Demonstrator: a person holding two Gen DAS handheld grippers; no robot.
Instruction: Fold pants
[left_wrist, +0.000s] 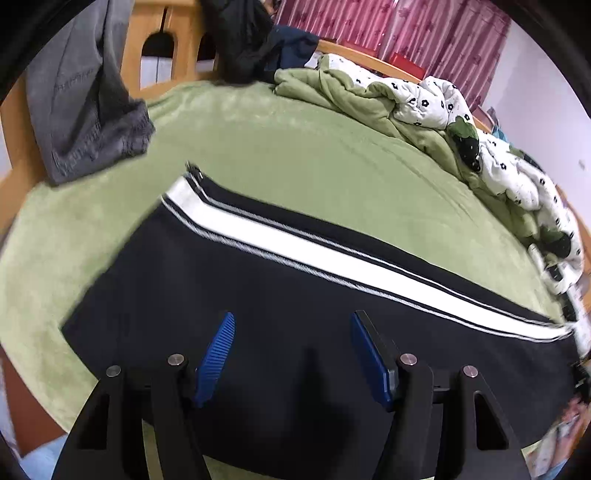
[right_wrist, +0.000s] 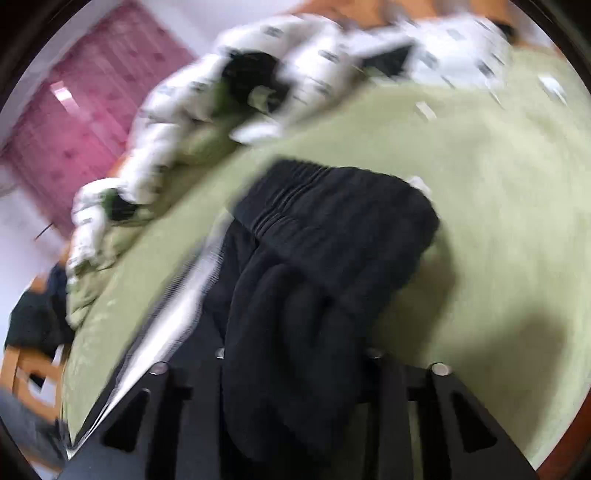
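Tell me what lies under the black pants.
The black pants lie on the green blanket, which shows all around them. Anything directly beneath the fabric is covered. The open left gripper hovers above them.

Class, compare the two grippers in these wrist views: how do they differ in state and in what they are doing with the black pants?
The left gripper is open, blue pads apart above flat pants; the right gripper has bunched pants fabric over it, its fingers hidden. The left view is sharp; the right is motion-blurred. Both hover over the green blanket.

One pants (left_wrist: 295, 295), two grippers — left gripper (left_wrist: 291, 354), right gripper (right_wrist: 295, 354).
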